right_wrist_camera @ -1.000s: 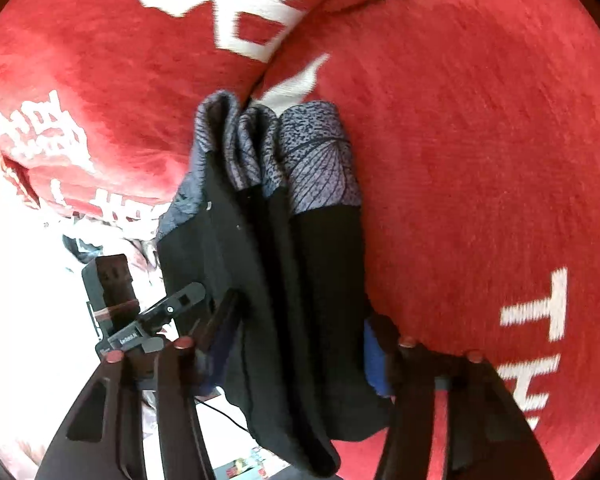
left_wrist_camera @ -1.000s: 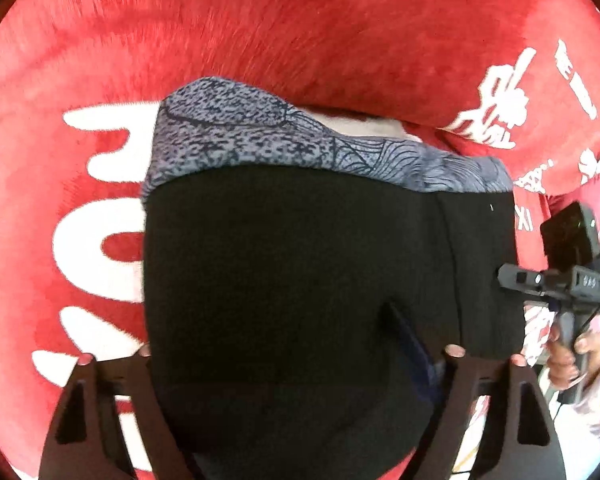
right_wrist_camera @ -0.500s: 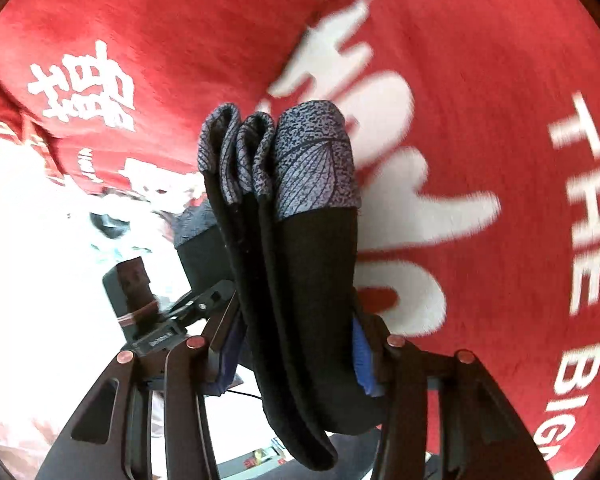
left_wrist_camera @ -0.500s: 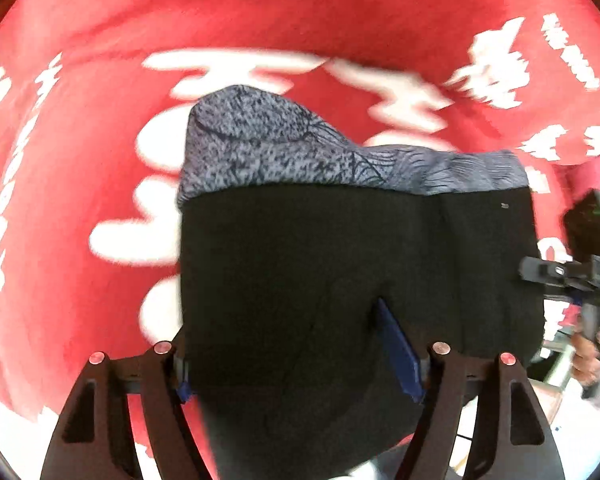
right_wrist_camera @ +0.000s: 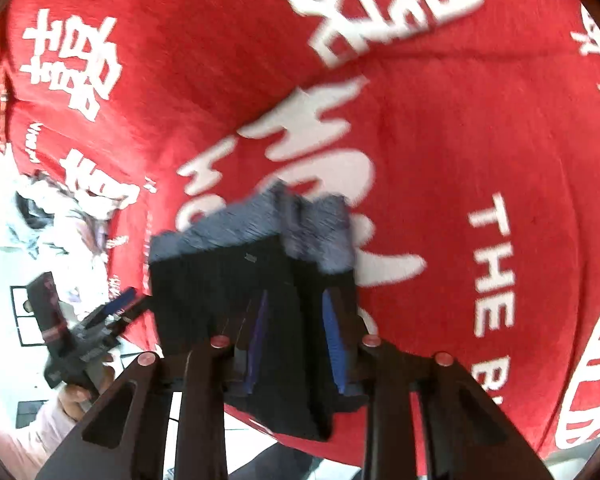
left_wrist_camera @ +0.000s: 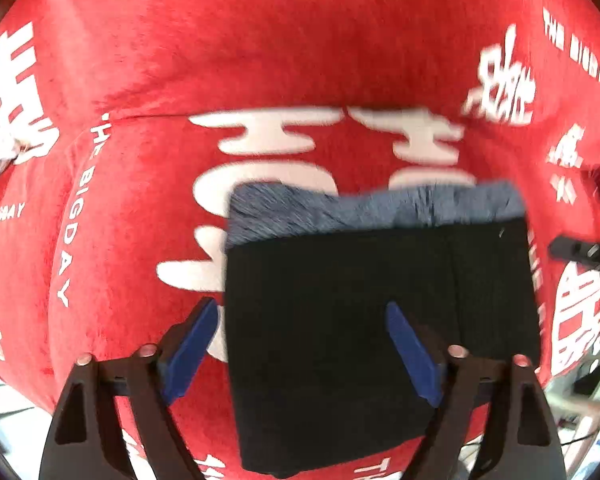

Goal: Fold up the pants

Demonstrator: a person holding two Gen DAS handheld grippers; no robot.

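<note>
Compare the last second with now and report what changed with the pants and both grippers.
The left gripper has opened and let go of the folded pants, its blue pads now spread apart. The right gripper stays shut on the pants, carrying them across the red blanket. The fold is unchanged.

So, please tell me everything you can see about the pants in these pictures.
The pants are black soft fabric with a grey patterned band along the far edge. They are folded into a compact, layered bundle. The right gripper is shut on the bundle's near part, its blue pads pressing both sides. The left gripper is open, with one pad beside the bundle and one over it. Behind lies a red blanket with white lettering.
</note>
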